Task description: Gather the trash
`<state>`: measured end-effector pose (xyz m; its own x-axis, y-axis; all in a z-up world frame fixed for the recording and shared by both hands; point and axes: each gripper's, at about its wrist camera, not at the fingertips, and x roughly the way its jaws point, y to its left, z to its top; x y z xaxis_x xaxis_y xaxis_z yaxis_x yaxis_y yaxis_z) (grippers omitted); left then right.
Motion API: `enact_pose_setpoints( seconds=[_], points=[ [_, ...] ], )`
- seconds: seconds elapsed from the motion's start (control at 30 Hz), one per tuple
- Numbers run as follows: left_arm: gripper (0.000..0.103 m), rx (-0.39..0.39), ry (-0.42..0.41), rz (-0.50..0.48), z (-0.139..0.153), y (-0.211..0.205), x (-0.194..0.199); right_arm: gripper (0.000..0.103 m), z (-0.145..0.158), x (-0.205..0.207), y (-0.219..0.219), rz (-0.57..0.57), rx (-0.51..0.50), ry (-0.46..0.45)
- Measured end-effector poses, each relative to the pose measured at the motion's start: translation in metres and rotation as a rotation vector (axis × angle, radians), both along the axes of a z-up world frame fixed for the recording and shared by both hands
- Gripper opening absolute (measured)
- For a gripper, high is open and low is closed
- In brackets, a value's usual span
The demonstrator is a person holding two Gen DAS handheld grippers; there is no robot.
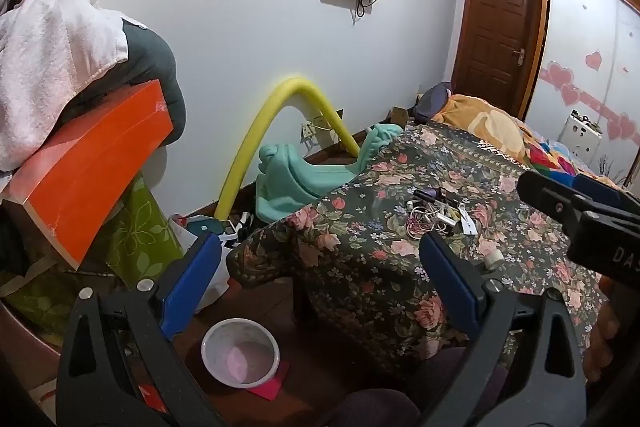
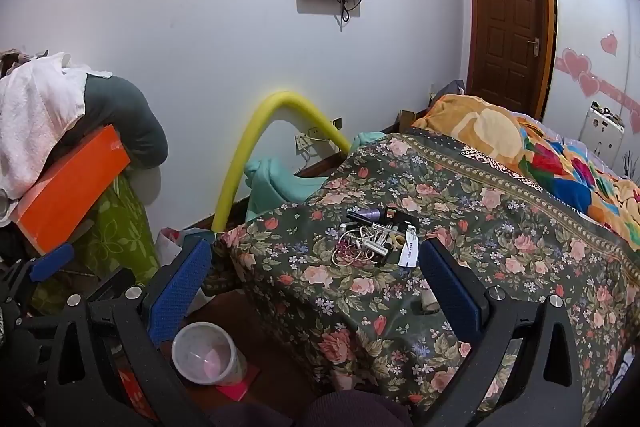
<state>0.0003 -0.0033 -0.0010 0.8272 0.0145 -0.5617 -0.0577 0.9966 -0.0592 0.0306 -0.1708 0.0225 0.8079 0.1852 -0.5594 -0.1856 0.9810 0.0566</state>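
A small heap of trash (image 2: pixel 376 237), with tangled wires, a purple tube, a white paper tag and small bits, lies on the floral bedspread (image 2: pixel 500 227). It also shows in the left wrist view (image 1: pixel 438 215). A clear plastic cup (image 2: pixel 206 355) stands on the floor on a pink paper; it shows in the left wrist view too (image 1: pixel 240 351). My right gripper (image 2: pixel 316 259) is open and empty, just short of the heap. My left gripper (image 1: pixel 318 259) is open and empty over the bed's corner. A small white bottle (image 1: pixel 493 259) lies by its right finger.
An orange box (image 1: pixel 92 167) under towels and a grey cushion sits at left on a green-covered stack. A yellow foam tube (image 1: pixel 280 115) and a teal plastic toy (image 1: pixel 296 175) stand by the wall. A colourful quilt (image 2: pixel 540 155) lies further up the bed. A door (image 2: pixel 508 23) is behind.
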Motion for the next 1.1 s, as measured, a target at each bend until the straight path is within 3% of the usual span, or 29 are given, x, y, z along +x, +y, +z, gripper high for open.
enact_pose_setpoints(
  seconds=[1.1],
  points=[
    [0.099,-0.008,0.002,0.011,-0.0021,0.0067,-0.0018,0.103,0.0034,0.0002,0.0025,-0.001,0.003,-0.005]
  ],
)
